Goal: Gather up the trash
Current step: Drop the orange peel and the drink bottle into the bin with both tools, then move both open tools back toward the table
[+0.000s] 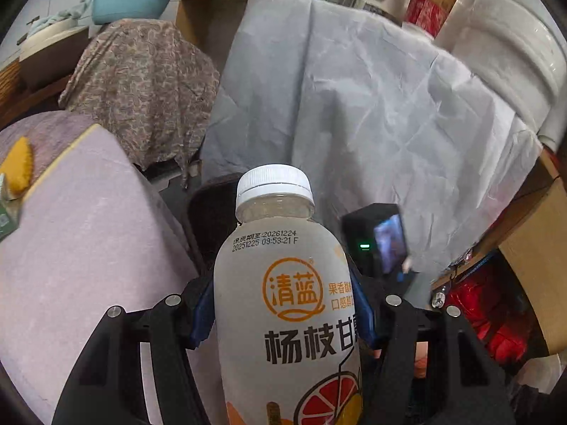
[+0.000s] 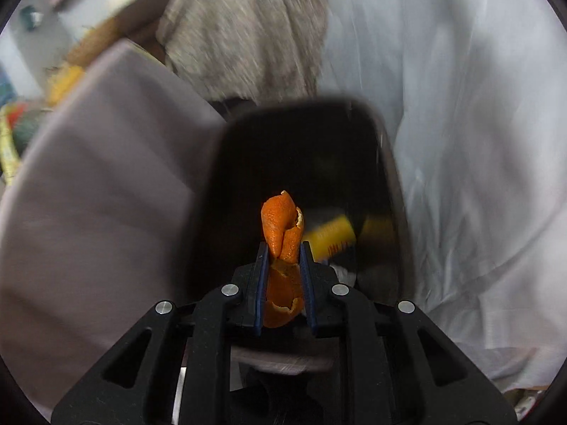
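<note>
My left gripper (image 1: 283,304) is shut on a frosted drink bottle (image 1: 287,301) with a white cap and orange label; its blue pads press both sides of the body. Behind the bottle shows part of a dark bin (image 1: 212,212). To the right of the bottle the other gripper's camera (image 1: 381,241) is in sight. My right gripper (image 2: 283,251) is shut on a curled piece of orange peel (image 2: 281,228), which sticks out past the fingertips. It hangs over the open mouth of the black trash bin (image 2: 386,163). Yellow packaging (image 2: 331,239) lies inside the bin.
A mauve cushioned seat (image 1: 92,241) borders the bin on the left. A pale grey cloth (image 1: 354,99) drapes over furniture on the right. A brown patterned cloth (image 1: 141,81) hangs behind. A light blue basin (image 1: 131,0), a red can (image 1: 430,0) and a white container (image 1: 514,56) stand higher up.
</note>
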